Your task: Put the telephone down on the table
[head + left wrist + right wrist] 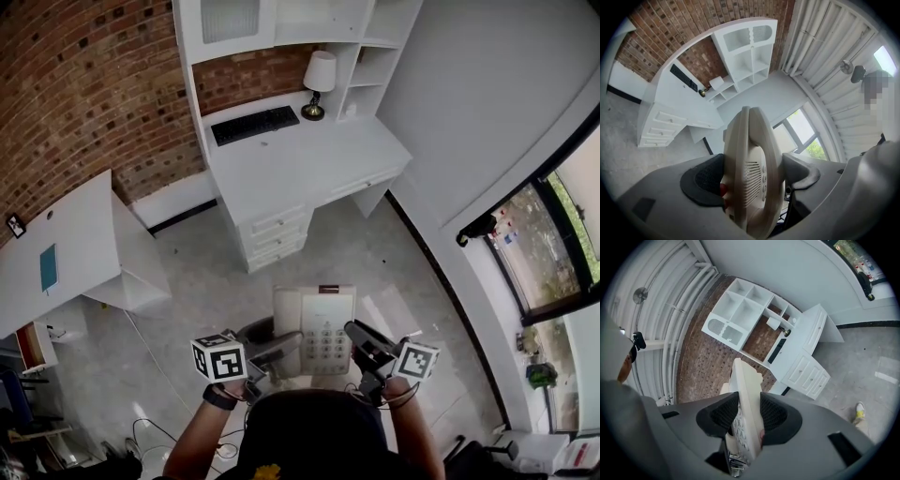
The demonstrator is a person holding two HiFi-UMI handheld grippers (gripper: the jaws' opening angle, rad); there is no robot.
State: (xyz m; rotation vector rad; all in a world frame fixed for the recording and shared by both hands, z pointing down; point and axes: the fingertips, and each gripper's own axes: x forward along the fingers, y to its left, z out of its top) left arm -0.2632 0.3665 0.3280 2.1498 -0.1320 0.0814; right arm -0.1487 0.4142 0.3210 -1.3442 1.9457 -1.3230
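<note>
A beige push-button telephone [317, 328] with its handset on the left side hangs in the air over the floor, held from both sides. My left gripper [269, 354] is shut on its left edge. In the left gripper view the telephone [751, 164] stands edge-on between the dark pads [707, 180]. My right gripper [364, 349] is shut on the right edge; in the right gripper view the telephone [746, 399] is pinched between both pads [774, 414]. The white desk [309, 169] stands ahead, beyond a stretch of floor.
On the desk are a black keyboard [255, 124] and a small lamp [319, 82], under a shelf unit [281, 28]. A second white table [66, 248] is at the left. Brick wall behind, windows [553, 234] at the right, cables on the grey floor [187, 281].
</note>
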